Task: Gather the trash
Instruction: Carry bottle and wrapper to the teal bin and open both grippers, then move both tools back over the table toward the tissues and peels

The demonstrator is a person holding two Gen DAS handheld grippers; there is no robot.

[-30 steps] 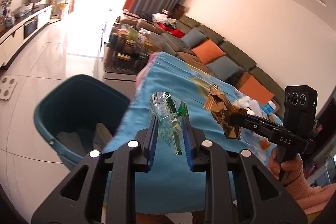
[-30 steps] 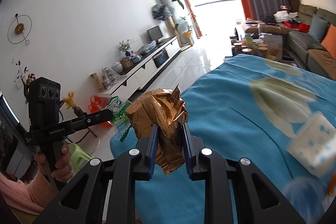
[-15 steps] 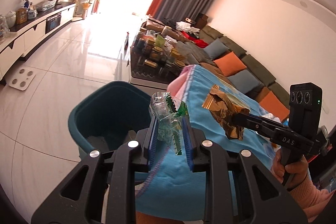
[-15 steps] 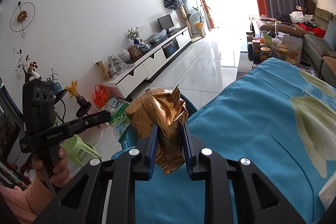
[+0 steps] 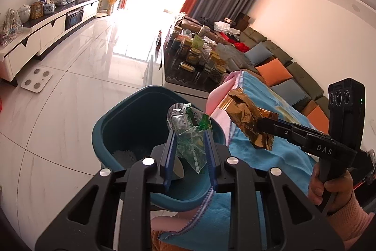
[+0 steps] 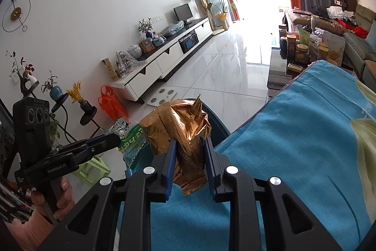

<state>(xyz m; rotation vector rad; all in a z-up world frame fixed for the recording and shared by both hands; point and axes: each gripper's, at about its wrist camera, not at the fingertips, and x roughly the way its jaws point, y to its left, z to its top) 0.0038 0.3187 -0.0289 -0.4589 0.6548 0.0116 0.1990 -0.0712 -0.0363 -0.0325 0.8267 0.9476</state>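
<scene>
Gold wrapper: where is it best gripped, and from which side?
The crumpled lower half, as the right tool does now: jaws shut across the flattened sides of the gold wrapper, approached from its sealed bottom end, leaving the torn top free over the teal bin.

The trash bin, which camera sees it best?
The left wrist camera: it looks down into the teal trash bin, showing its rim and inside beneath the green wrapper. The right wrist camera shows only a strip of rim behind the gold wrapper.
</scene>
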